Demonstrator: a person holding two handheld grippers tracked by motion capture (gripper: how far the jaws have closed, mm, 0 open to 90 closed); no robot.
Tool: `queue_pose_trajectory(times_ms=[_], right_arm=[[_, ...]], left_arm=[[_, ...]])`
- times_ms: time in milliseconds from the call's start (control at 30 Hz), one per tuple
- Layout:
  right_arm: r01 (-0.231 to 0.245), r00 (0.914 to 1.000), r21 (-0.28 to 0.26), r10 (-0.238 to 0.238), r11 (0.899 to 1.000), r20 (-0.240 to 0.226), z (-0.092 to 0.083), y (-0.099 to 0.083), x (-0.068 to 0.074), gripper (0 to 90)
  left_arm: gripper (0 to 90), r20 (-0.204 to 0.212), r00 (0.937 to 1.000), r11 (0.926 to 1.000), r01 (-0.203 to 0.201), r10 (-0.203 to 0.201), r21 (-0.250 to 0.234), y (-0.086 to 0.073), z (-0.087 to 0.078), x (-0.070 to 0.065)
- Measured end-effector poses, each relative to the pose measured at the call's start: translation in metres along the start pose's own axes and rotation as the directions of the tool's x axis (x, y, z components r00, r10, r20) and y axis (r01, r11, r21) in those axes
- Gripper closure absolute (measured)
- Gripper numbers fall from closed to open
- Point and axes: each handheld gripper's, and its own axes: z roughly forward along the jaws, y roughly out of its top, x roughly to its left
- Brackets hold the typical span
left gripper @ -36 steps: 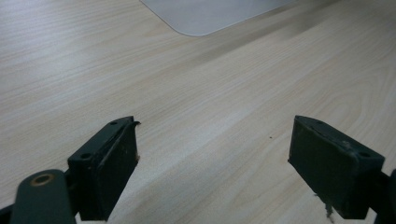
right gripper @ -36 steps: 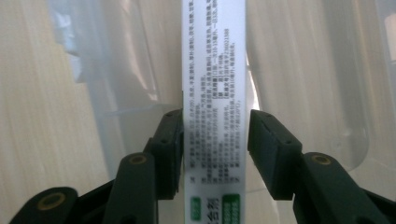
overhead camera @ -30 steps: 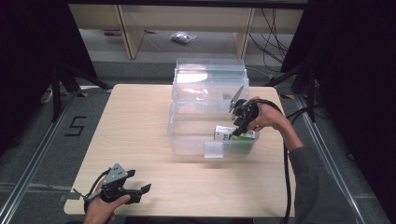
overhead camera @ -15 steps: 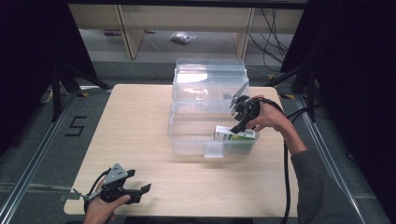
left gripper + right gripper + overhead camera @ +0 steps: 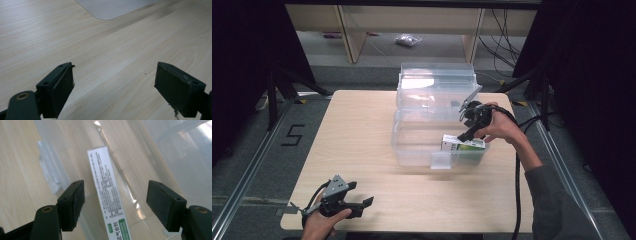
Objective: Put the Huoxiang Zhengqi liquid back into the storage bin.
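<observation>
Right gripper [image 5: 115, 205] jaws just opening, spread clear of white-green carton [image 5: 108, 200] inside clear bin [image 5: 412, 150]; probably light, stiff, crushable, best pinched across long flat sides.

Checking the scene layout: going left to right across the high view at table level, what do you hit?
Left gripper at the near left edge → bare wooden table → clear plastic bin → white-and-green box lying inside it → right gripper, jaws just opened, above the box.
</observation>
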Motion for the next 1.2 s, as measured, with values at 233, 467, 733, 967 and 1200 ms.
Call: queue_pose_trajectory(times_ms=[233, 467, 733, 967, 1200], right_arm=[[-0.033, 0.9994, -0.030, 0.033, 0.999, 0.003, -0.005, -0.001, 0.007, 29.6], [-0.061, 0.9978, -0.064, 0.063, 0.996, 0.020, -0.006, -0.007, 0.013, 28.0], [-0.100, 0.9945, -0.123, 0.103, 0.987, 0.021, -0.016, -0.013, 0.026, 26.7], [-0.128, 0.9914, -0.154, 0.131, 0.980, 0.004, -0.016, -0.018, 0.037, 25.5], [-0.105, 0.9936, -0.205, 0.111, 0.973, 0.018, -0.015, -0.022, 0.047, 24.5]], left_arm=[[14.9, 0.000, 1.0000, 1.0000, 0.000, 0.000, -0.003, 0.000, 0.000, 0.000], [14.9, 0.000, 1.0000, 1.0000, 0.002, -0.002, 0.000, 0.000, 0.000, 0.000], [14.9, 0.000, 1.0000, 1.0000, 0.003, -0.003, 0.000, 0.000, 0.000, 0.000], [14.9, 0.000, 1.0000, 0.9999, 0.009, -0.009, -0.007, 0.000, 0.001, 0.000], [14.9, -0.001, 1.0000, 1.0000, 0.003, -0.003, 0.000, 0.000, 0.000, 0.000]])
